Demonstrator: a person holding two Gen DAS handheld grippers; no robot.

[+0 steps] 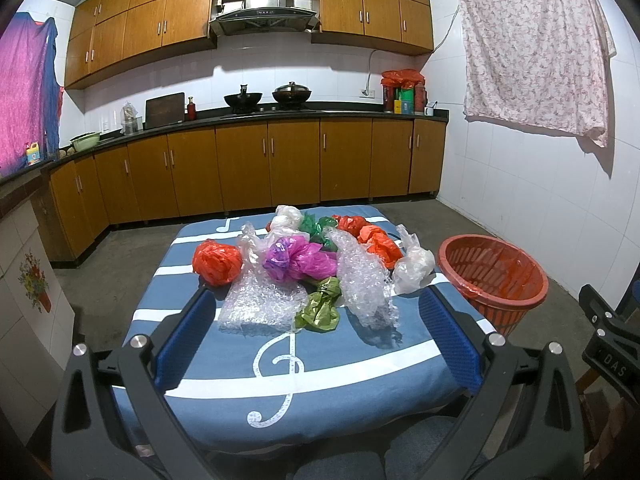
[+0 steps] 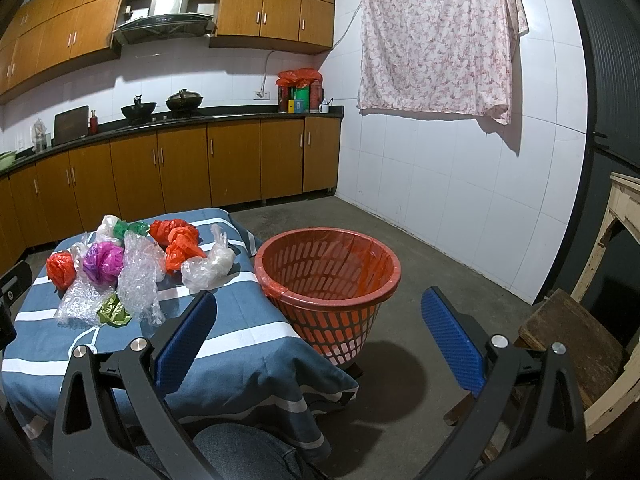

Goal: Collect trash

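Note:
Several crumpled plastic bags and bubble wrap lie on a blue striped tablecloth (image 1: 224,360): an orange-red bag (image 1: 217,261), a magenta bag (image 1: 298,259), an olive green bag (image 1: 320,306), bubble wrap (image 1: 366,280), a clear bag (image 1: 414,266). A red lined basket (image 1: 494,276) stands on the floor right of the table; it also shows in the right wrist view (image 2: 328,276). My left gripper (image 1: 320,300) is open and empty, in front of the pile. My right gripper (image 2: 320,300) is open and empty, facing the basket from the table's near right corner.
Kitchen cabinets and a counter with woks (image 1: 244,100) run along the back wall. A wooden stool (image 2: 568,340) and a cream wooden frame (image 2: 616,240) stand at the right. Bare concrete floor (image 2: 420,248) surrounds the basket.

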